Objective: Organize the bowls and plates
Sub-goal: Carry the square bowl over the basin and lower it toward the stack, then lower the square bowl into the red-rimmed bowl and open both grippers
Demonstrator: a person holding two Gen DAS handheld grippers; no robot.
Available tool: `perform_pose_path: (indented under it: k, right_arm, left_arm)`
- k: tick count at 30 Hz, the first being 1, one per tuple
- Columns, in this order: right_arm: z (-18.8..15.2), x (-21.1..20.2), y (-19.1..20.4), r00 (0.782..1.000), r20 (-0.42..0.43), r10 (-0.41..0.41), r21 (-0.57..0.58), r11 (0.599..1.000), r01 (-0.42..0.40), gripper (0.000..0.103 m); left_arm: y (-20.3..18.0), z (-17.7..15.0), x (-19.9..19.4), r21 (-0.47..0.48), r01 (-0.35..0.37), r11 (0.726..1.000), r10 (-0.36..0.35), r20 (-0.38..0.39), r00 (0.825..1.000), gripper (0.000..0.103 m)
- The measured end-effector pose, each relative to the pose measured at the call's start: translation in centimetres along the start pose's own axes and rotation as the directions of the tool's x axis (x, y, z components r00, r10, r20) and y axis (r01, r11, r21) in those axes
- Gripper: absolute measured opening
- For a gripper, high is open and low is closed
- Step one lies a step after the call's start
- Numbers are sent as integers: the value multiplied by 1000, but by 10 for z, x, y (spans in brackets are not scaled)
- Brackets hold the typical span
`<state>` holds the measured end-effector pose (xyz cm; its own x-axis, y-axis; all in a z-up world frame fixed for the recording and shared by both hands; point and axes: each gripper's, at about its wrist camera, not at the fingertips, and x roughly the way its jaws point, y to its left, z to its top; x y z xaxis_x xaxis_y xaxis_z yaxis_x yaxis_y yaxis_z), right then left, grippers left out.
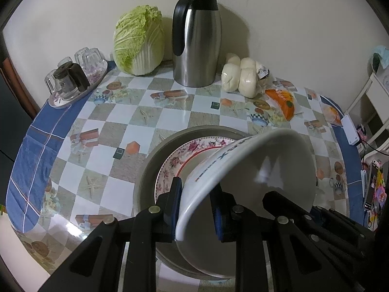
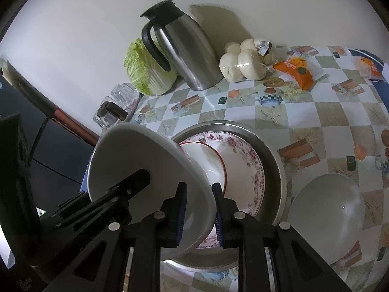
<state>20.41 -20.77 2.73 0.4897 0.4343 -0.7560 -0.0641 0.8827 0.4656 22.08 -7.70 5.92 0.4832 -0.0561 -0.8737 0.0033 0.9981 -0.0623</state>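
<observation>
Both claws grip one white bowl (image 1: 245, 170) by opposite sides of its rim. The left claw (image 1: 194, 209) is clenched on one side, the right claw (image 2: 199, 209) on the other, blue pads pressed to either face of the wall. The bowl hangs tilted above a flowered plate (image 2: 243, 160) that lies inside a metal basin (image 2: 272, 155) near the front edge of the tabletop (image 1: 136, 121). A second white bowl (image 2: 328, 209) sits just beside the basin.

table (image 1: 126, 121): checked oilcloth | on it: metal basin (image 1: 148, 168), thermos jug (image 1: 197, 41), cabbage (image 1: 139, 41), glass tray (image 1: 73, 97), white bowl (image 2: 325, 219)
</observation>
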Motion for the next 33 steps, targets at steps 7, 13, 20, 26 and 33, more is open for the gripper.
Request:
perform_pose_path:
  k: [7,13,20,26,33]
  right_arm:
    - [3,10,-3,1000,-13,1,7,1000,-1,23]
    - [5,14,-4,1000,-16,-13,5,1000,13,25]
    - [8,16,-8,1000,-8,-14,14,1000,14,27]
    - [9,16,-8,1000,-5,-7,20,1000,7,27]
    - [6,8,-8,1000,19,14,24,1000,-15,27]
  left_arm:
    - [3,2,10,-7,12,1000,-12,-10,1000,24]
    - [7,3,13,-20,20,1000,-20,-4,1000,24]
    - [13,3,18,-35,23,999,-23,-10,1000,24]
    - [13,2,14,-37,30,999,-30,2,1000,24]
    - [14,0,9,-44,36,998,-35,15,999,24]
